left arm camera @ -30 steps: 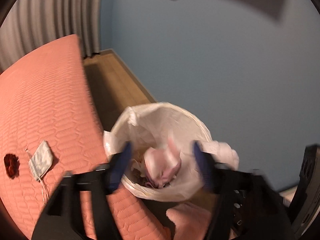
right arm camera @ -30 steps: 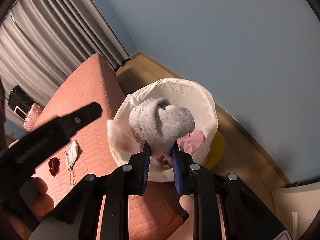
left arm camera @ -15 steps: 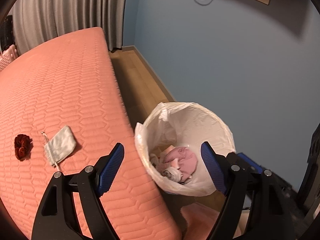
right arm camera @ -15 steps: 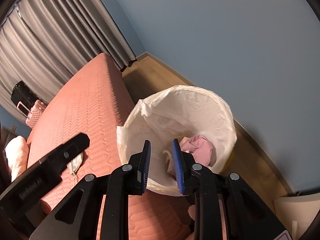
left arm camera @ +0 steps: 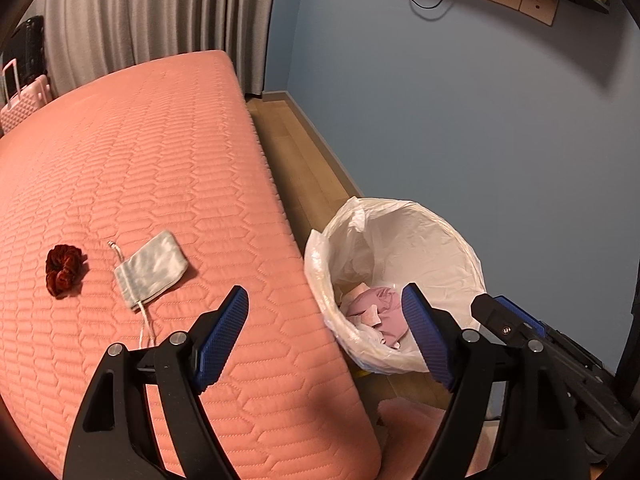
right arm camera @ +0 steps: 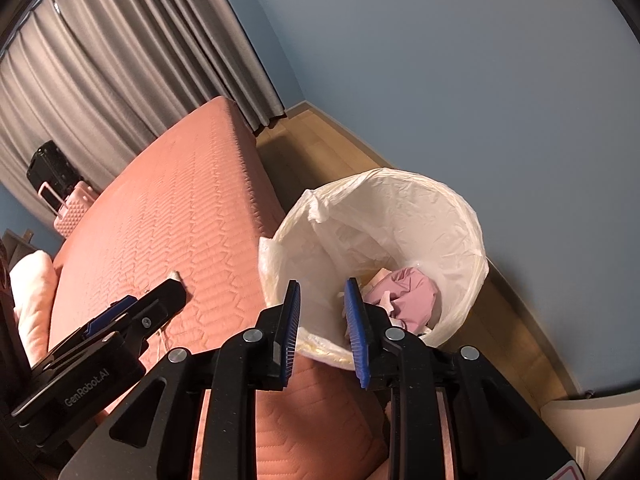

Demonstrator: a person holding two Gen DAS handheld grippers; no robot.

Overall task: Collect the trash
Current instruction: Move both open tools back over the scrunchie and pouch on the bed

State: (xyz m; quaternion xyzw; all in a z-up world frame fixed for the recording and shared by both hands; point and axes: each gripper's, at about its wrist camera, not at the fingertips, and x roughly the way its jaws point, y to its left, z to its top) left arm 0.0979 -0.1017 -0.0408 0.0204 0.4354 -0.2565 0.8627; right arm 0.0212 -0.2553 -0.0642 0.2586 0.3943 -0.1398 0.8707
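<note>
A bin with a white liner (left arm camera: 404, 236) (right arm camera: 404, 208) stands on the floor against the bed's edge, with crumpled pink trash (left arm camera: 374, 308) (right arm camera: 406, 290) inside. On the pink quilted bed (left arm camera: 140, 160) lie a grey drawstring pouch (left arm camera: 154, 270) and a dark red scrunchie (left arm camera: 64, 270). My left gripper (left arm camera: 324, 291) hangs wide open and empty over the bed's edge, with the pouch ahead to its left. My right gripper (right arm camera: 323, 284) hovers over the bin's near rim, its jaws a narrow gap apart with nothing between them.
A strip of wooden floor (left arm camera: 296, 148) runs between the bed and the blue wall. A pink suitcase (right arm camera: 74, 204) and a black one stand by the grey curtains at the far end. A pale pillow (right arm camera: 32, 292) lies at the left.
The right gripper let go of a grey sock, which dropped into the bin, then drew back and up. The left gripper swung left from over the bin to the bed's edge.
</note>
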